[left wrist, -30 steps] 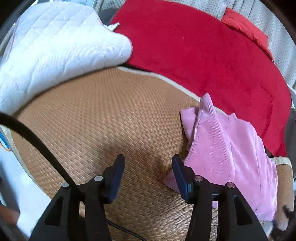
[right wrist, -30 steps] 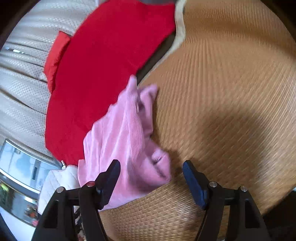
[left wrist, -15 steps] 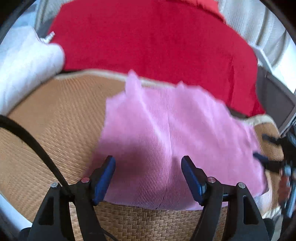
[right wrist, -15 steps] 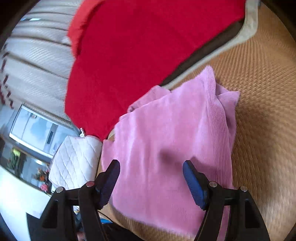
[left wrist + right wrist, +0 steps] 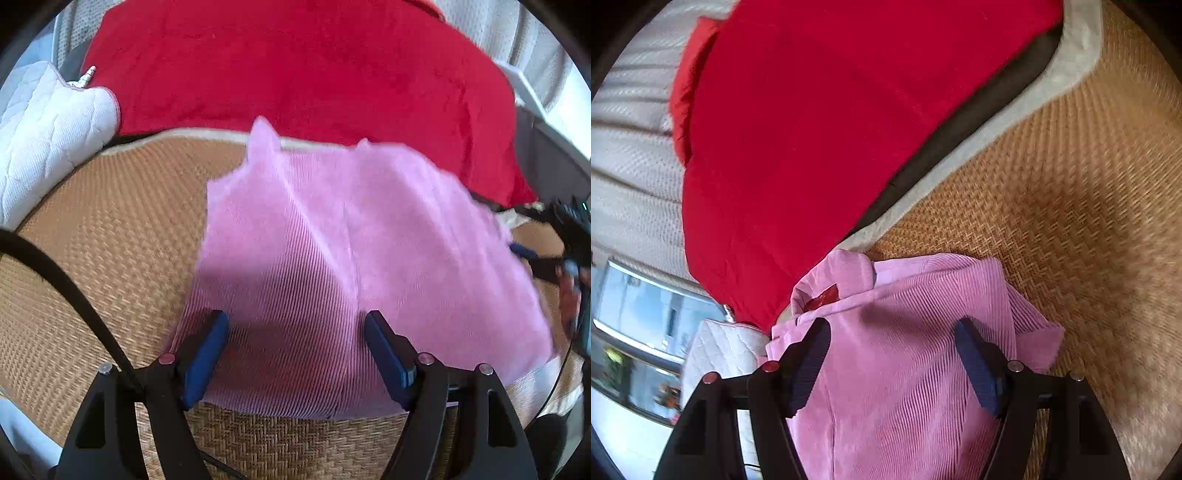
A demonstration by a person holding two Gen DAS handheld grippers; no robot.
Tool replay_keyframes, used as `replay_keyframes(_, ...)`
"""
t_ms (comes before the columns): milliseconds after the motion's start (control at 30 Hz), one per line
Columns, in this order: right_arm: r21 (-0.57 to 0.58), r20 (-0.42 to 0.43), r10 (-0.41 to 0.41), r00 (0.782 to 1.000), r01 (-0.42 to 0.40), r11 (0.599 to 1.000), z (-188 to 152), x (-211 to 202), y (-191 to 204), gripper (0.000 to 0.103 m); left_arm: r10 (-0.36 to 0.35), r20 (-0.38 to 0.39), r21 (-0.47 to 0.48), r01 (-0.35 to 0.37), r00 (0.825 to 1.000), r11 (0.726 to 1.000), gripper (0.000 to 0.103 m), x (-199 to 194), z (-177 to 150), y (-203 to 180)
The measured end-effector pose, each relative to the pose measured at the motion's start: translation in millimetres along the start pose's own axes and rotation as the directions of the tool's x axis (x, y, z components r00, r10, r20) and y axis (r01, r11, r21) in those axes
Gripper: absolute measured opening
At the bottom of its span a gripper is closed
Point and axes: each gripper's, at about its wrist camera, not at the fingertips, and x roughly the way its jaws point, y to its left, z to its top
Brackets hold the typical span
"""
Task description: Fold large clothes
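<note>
While the pink corduroy garment point(image 5: 351, 266) lies spread on the woven mat point(image 5: 110, 240) in the middle of the left wrist frame, the left gripper point(image 5: 295, 332) hangs over its lower edge; its jaws have just been opening and now stand wide, holding nothing. At the right edge the right gripper point(image 5: 546, 254) appears blurred, perhaps touching the cloth. Behind is a red blanket point(image 5: 295, 66), upper left a white quilted cushion point(image 5: 44, 122). The right gripper point(image 5: 892, 339) stands wide over the garment point(image 5: 905, 350), gripping nothing.
</note>
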Motion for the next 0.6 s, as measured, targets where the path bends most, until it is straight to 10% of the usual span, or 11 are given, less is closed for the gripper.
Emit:
replay_keyframes(167, -0.179, 0.025, 0.071, 0.997, -0.066, 0.982, -48.4, -54.8, 32.1, 0.074, -0.028, 0.09, 0.008, 0.027, 0.996, 1.0, 0.077, -12.8, 39.6, 6.8)
replay_keyframes(333, -0.255, -0.067, 0.121, 0.99, -0.134, 0.957, -104.7, -60.6, 48.9, 0.075, -0.048, -0.005, -0.054, 0.048, 0.999, 0.997, 0.077, 35.9, 90.4, 21.8)
replay_keyframes(433, -0.277, -0.117, 0.098, 0.988, -0.128, 0.952, -119.5, -45.3, 49.4, 0.075, 0.162, -0.104, -0.069, -0.169, 0.981, 0.983, 0.069, 79.6, 103.8, 42.5)
replay_keyframes(600, -0.224, -0.115, 0.079, 0.99, -0.103, 0.969, -100.9, -28.0, 42.1, 0.075, 0.138, -0.119, -0.215, -0.161, 0.983, 0.963, 0.068, 85.2, 93.0, 80.6)
